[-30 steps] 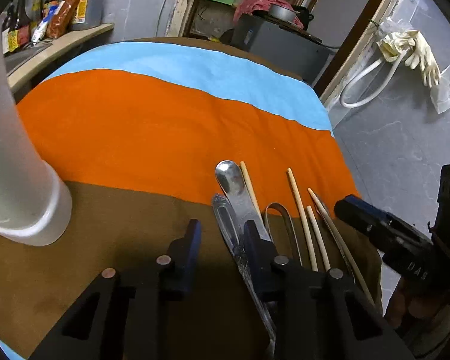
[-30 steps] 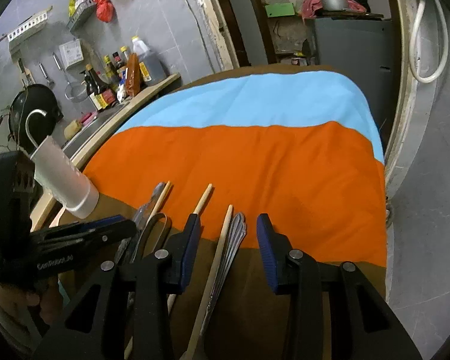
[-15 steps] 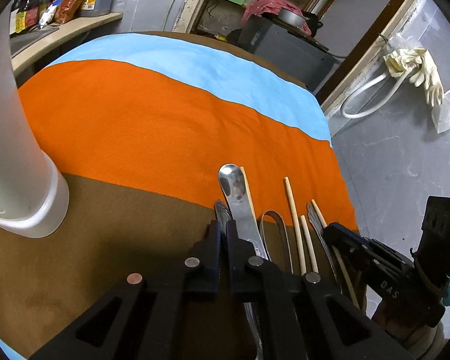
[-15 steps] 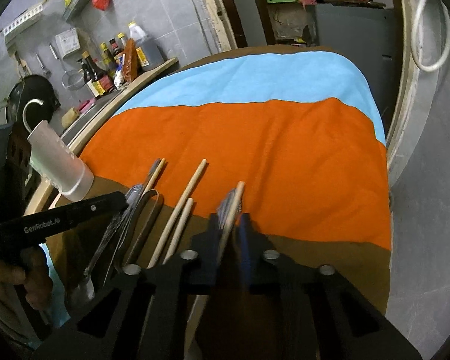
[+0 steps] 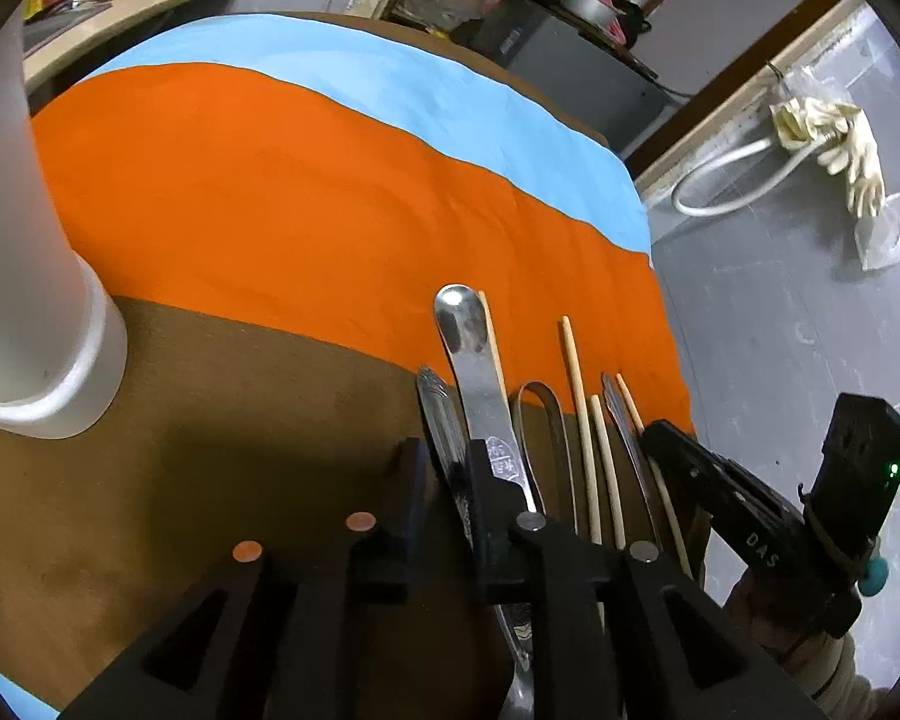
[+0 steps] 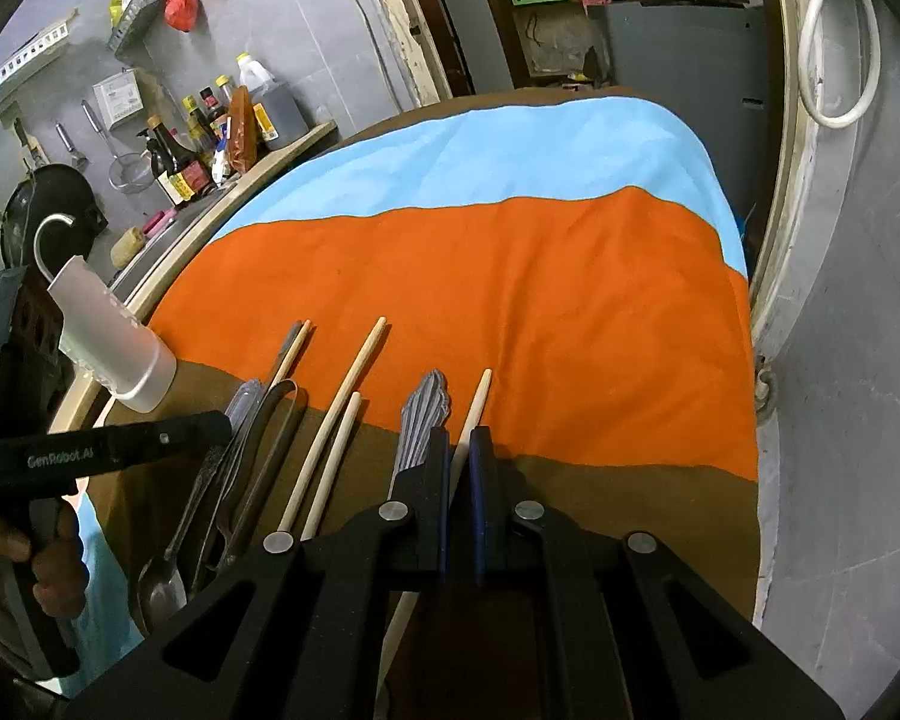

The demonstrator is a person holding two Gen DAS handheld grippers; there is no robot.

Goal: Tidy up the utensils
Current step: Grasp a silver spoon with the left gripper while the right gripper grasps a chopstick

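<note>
Metal utensils and wooden chopsticks lie side by side on the striped cloth [image 5: 306, 192]. My left gripper [image 5: 447, 468] is shut on the handle of a patterned metal spoon [image 5: 441, 414], with a plain steel spoon [image 5: 471, 348] right beside it. My right gripper [image 6: 461, 456] is shut on a wooden chopstick [image 6: 477, 399] next to metal handles [image 6: 423, 414]. Metal tongs [image 5: 543, 414] and more chopsticks [image 5: 576, 378] lie between the two grippers. A white cup [image 5: 24, 276] stands upside down at the left; it also shows in the right wrist view [image 6: 111, 342].
The table's right edge [image 6: 750, 360] drops to a grey floor. A counter with sauce bottles [image 6: 210, 126] runs along the far left. A grey cabinet [image 6: 678, 48] stands behind the table.
Both grippers went from open to shut, the left around the patterned spoon's handle, the right around the chopstick. Both have since drawn back a little.
</note>
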